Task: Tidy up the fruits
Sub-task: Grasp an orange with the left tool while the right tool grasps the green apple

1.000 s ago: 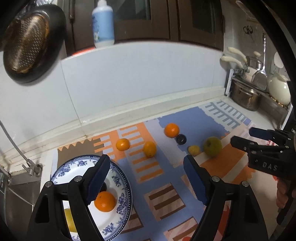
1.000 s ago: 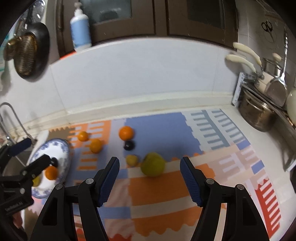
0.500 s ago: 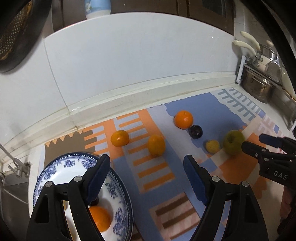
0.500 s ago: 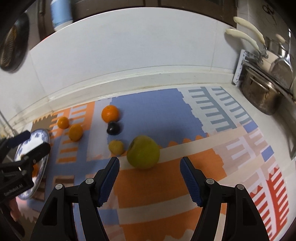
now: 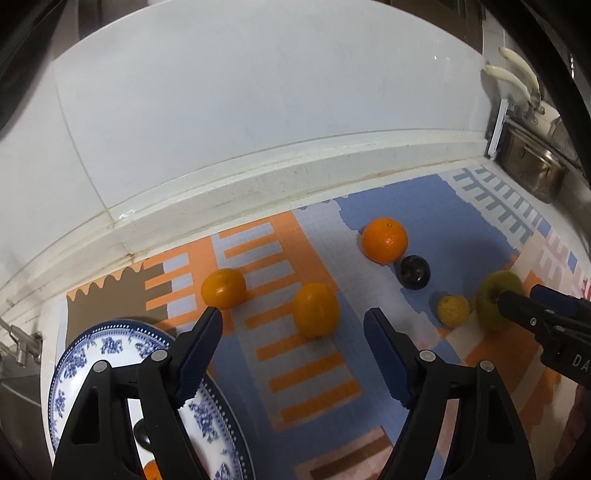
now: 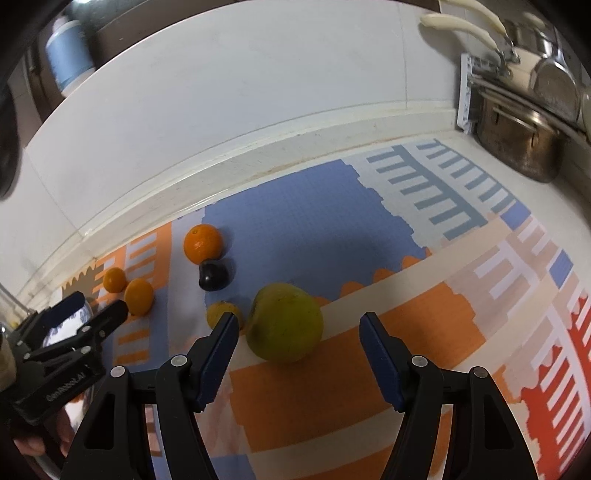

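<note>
My left gripper (image 5: 293, 319) hangs low over the patterned mat, jaws closing. An oval orange (image 5: 316, 310) lies between its fingertips, with a gap on both sides. A smaller orange (image 5: 223, 288) sits by the left fingertip. Further right lie a large orange (image 5: 384, 240), a dark plum (image 5: 414, 272) and a small yellow fruit (image 5: 452, 310). My right gripper (image 6: 299, 323) is open around a big green apple (image 6: 284, 321), its pads clear of it. The blue-and-white plate (image 5: 110, 343) at lower left holds an orange and a dark fruit, mostly hidden behind my left finger.
A white tiled wall and raised ledge (image 5: 295, 173) run behind the mat. A steel pot (image 6: 517, 140) and cream knife handles (image 6: 461, 22) stand at the far right. A blue bottle (image 6: 68, 59) sits on the upper ledge. A metal tap fitting (image 5: 22, 347) is left of the plate.
Both grippers have come down and forward. The left moved right, off the plate, to the oval orange, and its jaws narrowed a little. The right sank and rolled until the green apple lay between its fingertips.
</note>
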Tool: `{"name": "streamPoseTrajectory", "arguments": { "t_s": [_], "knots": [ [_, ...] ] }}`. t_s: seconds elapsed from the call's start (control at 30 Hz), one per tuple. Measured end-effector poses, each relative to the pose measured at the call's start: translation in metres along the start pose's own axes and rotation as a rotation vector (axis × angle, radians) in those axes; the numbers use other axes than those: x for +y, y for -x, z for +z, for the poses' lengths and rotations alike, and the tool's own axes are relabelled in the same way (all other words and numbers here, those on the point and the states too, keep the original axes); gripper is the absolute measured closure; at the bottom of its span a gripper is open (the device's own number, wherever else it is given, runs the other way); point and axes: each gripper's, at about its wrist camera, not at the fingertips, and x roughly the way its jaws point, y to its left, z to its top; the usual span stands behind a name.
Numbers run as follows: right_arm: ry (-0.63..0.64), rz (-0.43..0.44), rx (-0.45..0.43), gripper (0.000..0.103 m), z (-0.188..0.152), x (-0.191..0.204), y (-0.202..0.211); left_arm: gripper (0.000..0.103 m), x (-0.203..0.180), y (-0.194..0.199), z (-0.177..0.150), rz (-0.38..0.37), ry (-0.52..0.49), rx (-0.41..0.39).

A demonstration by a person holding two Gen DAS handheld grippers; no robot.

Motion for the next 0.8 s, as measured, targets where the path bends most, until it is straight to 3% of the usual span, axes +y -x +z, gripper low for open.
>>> {"name": "streamPoseTrajectory", "arguments": {
  "t_s": [0.37, 0.53, 0.63, 0.8],
  "knots": [
    [-0.087, 0.044, 0.046, 0.036, -0.001, -0.007, -0.019, 0.045, -0.008, -0.026, 0.007, 0.007, -0.029, 0.038],
    [-0.096, 0.099, 0.061, 0.054, -0.001, -0.004, -0.024, 0.055, -0.008, -0.034, 0.007, 0.005, -0.026, 0.054],
    [-0.068, 0.078, 0.052, 0.054, -0.001, 0.003, -0.024, 0.071, -0.005, -0.039, 0.006, -0.008, -0.004, 0.065],
    [-0.024, 0.048, 0.041, 0.054, -0.002, 0.008, -0.023, 0.071, -0.002, -0.035, 0.002, -0.032, 0.008, 0.050]
  ]
}}
